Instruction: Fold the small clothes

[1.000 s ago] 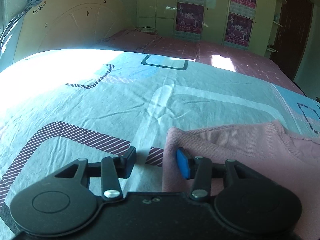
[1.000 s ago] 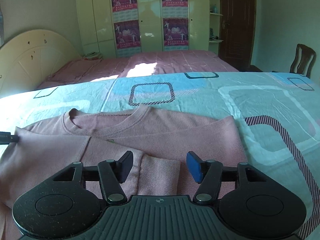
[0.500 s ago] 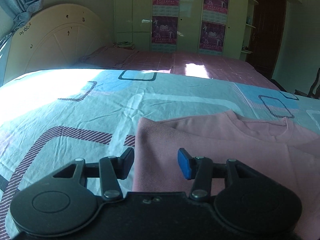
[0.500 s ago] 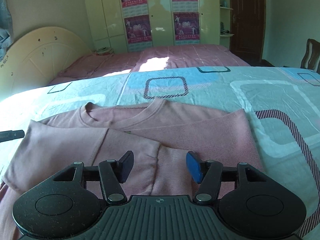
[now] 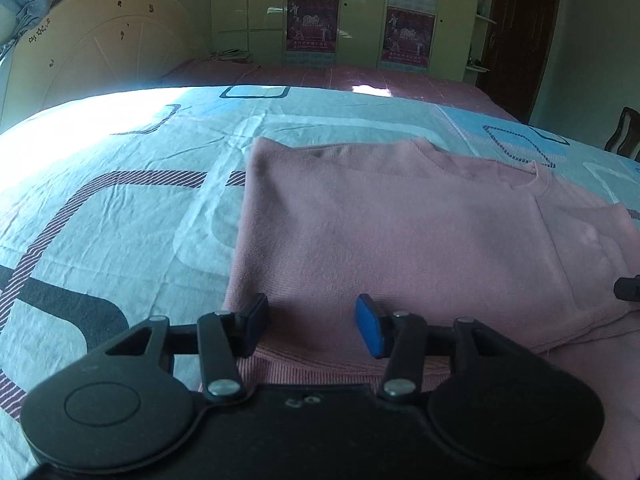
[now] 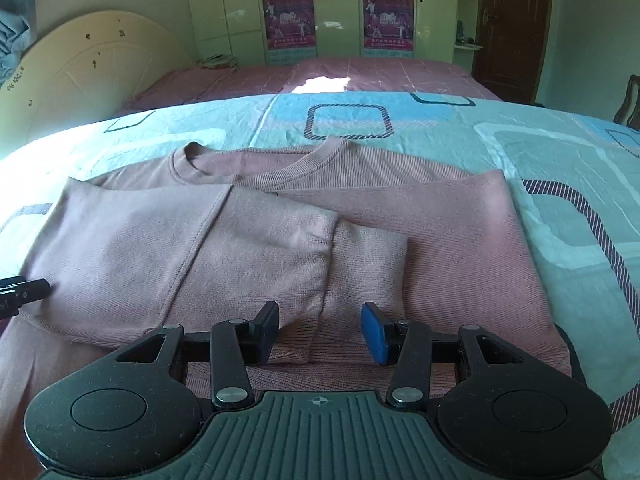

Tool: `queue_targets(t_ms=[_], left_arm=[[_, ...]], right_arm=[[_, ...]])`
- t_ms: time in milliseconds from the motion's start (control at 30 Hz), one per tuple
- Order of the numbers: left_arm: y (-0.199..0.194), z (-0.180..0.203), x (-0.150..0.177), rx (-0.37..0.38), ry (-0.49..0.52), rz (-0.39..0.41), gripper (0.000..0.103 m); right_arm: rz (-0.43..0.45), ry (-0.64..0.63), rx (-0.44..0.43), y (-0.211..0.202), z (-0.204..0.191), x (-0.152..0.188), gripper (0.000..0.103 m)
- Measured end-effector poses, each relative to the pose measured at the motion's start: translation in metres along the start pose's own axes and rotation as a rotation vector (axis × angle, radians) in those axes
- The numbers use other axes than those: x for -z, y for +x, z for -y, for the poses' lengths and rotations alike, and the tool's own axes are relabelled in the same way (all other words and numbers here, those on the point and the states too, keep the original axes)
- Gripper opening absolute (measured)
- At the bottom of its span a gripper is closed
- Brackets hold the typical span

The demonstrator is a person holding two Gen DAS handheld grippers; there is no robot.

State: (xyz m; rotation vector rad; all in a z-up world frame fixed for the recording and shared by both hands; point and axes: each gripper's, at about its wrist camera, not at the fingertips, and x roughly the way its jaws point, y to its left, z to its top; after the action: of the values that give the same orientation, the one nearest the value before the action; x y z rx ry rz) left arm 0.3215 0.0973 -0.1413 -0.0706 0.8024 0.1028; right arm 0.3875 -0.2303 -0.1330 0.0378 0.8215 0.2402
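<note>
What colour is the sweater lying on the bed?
Dusty pink sweater, plain knit; clearest in the right wrist view.

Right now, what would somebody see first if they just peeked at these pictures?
A pink sweater lies flat in the middle of the bed, with one sleeve folded across its front. Under it spreads a turquoise bedsheet with rounded square patterns. Both open tools, left tool and right tool, are at its near hem.

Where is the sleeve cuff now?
In the right wrist view, the sleeve cuff lies folded across the pink sweater, just ahead of the right gripper.
</note>
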Motion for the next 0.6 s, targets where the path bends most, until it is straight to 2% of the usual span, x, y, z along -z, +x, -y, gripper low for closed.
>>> queue_targets(t_ms=[67,167,233,333,600], left_arm=[[-0.006,0.002,0.0,0.01,-0.011,0.003,0.048],[-0.017,0.01,0.0,0.036,-0.004,0.012,0.048],[-0.025,0.017,0.002,0.057,0.006,0.017,0.048],[-0.037,0.033,0.008,0.096,0.026,0.013,0.049],[-0.044,0.074,0.035,0.175,0.077,-0.026,0.049]], right_arm=[[-0.002,-0.016,-0.015,-0.004,-0.006,0.004,0.046],[-0.04,-0.049,0.012,0.002,-0.01,0.013,0.046],[-0.028,-0.018,-0.005,-0.007,-0.008,0.012,0.046],[-0.006,-0.039,-0.039,-0.023,-0.016,0.012,0.046],[-0.05,-0.081,-0.123,-0.035,-0.045,0.037,0.046]])
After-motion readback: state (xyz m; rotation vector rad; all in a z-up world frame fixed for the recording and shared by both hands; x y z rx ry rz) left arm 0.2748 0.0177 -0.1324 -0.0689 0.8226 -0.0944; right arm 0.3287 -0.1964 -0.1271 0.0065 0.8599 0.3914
